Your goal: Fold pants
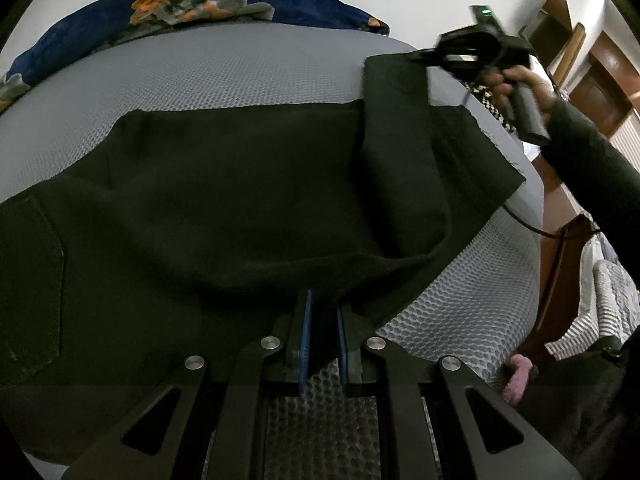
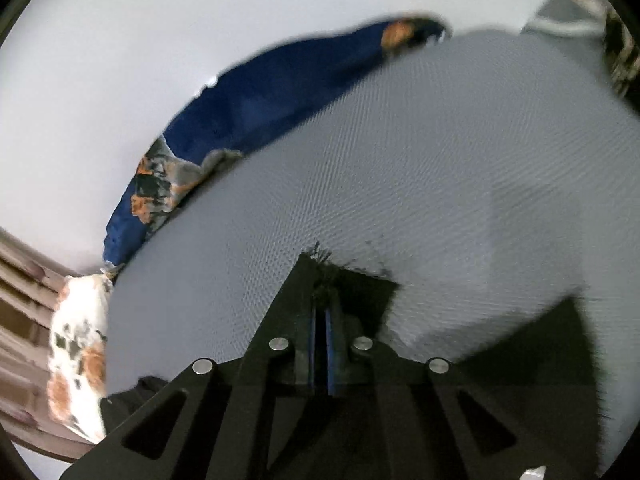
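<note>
Black pants (image 1: 240, 184) lie spread across a grey mesh mattress (image 1: 200, 68), with a back pocket (image 1: 32, 280) at the left. My left gripper (image 1: 322, 312) is shut on the near edge of the pants, and dark cloth fills the gap between its blue pads. In the left wrist view a hand (image 1: 516, 80) holds my right gripper (image 1: 422, 54), which lifts one leg's hem end above the mattress at the far right. The right wrist view is blurred; there my right gripper (image 2: 322, 280) is shut on the frayed black hem (image 2: 360, 280).
A dark blue patterned blanket (image 1: 200, 0) (image 2: 280, 92) lies along the far edge by a pale wall. A white and orange cushion (image 2: 80, 352) is at the left. A cable (image 1: 532, 228), wooden door (image 1: 600, 80), striped cloth (image 1: 600, 300) and pink item (image 1: 518, 376) stand off the mattress's right side.
</note>
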